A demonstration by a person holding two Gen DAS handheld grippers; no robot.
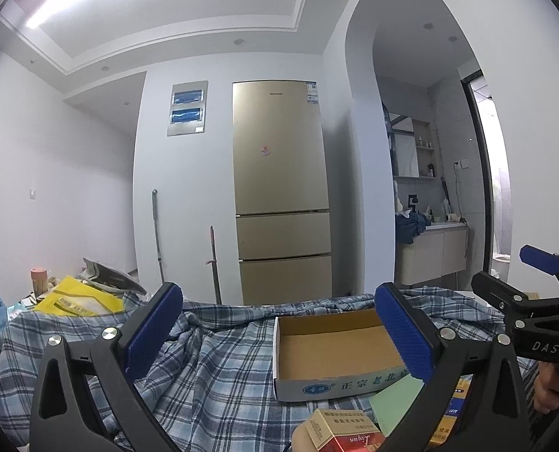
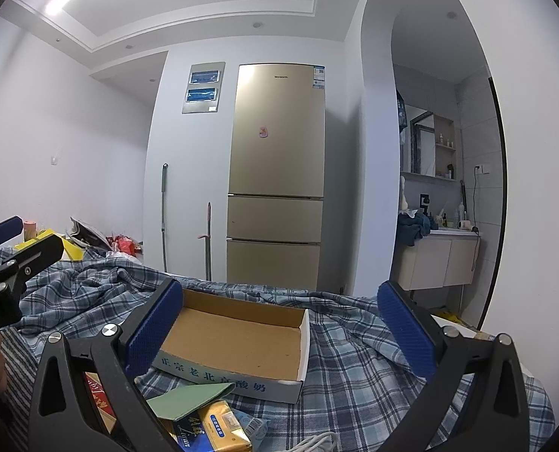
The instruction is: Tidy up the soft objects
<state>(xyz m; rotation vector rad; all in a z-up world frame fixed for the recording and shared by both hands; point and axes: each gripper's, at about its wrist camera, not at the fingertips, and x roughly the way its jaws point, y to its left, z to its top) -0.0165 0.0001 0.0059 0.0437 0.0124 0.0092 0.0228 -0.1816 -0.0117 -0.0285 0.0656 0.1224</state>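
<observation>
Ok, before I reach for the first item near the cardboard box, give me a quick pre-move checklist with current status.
1. Left gripper open, nothing held: ok.
2. Right gripper open, nothing held: ok.
3. Cardboard box empty and upright on the plaid cloth: ok.
4. Items within view in front of the box: green pad, yellow tissue pack, red carton: ok.
5. Which of them are soft: cannot tell for all.
6. White cable beside the tissue pack, may snag: not ok.

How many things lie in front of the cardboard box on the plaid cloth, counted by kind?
Red cigarette pack: 1
Green cloth: 1
Yellow tissue pack: 1
White cable: 1
Total: 4
The cardboard box itself holds nothing.
</observation>
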